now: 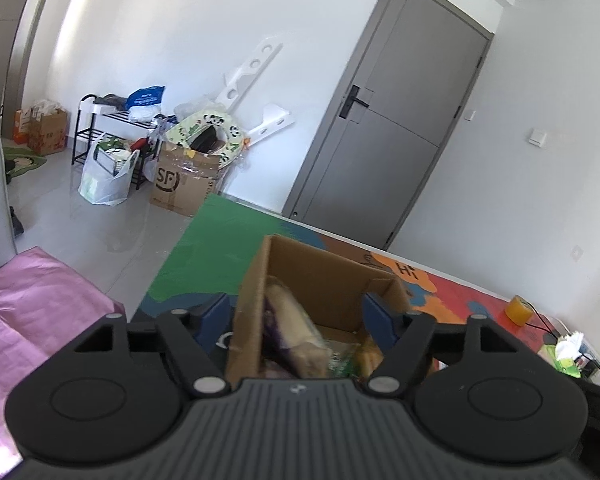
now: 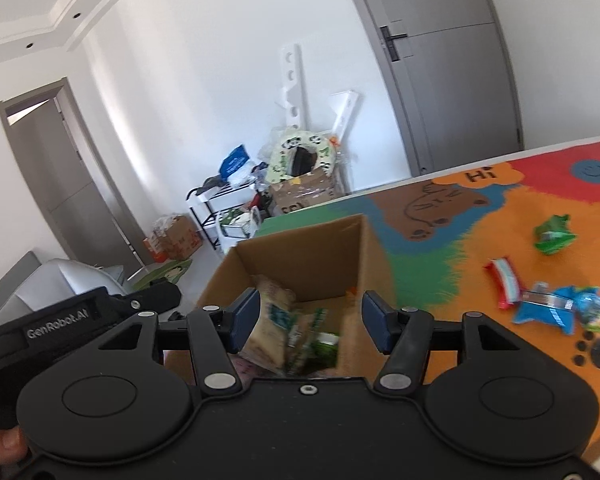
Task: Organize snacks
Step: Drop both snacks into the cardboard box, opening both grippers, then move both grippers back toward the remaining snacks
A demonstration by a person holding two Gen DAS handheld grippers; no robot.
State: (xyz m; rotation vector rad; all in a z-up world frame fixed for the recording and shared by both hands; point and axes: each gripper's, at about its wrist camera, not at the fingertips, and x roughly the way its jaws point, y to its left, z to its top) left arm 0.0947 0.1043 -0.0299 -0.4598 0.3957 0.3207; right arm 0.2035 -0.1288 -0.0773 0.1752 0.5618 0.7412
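1. Left tongs [image 1: 296,312]: apart, clamped on nothing; near wall of cardboard box [image 1: 248,300] standing between the blue pads
2. Right tongs [image 2: 308,320]: apart, empty, poised over the box opening
3. Box interior, just ahead of both tongs: several snack packets [image 2: 272,320] already lying inside
4. To the right of right tongs: red packet [image 2: 504,280], blue packet [image 2: 540,304] and green packet [image 2: 552,234] loose on table [image 2: 480,220]
5. Advised: lift clear of box walls before swinging right; take one packet at a time
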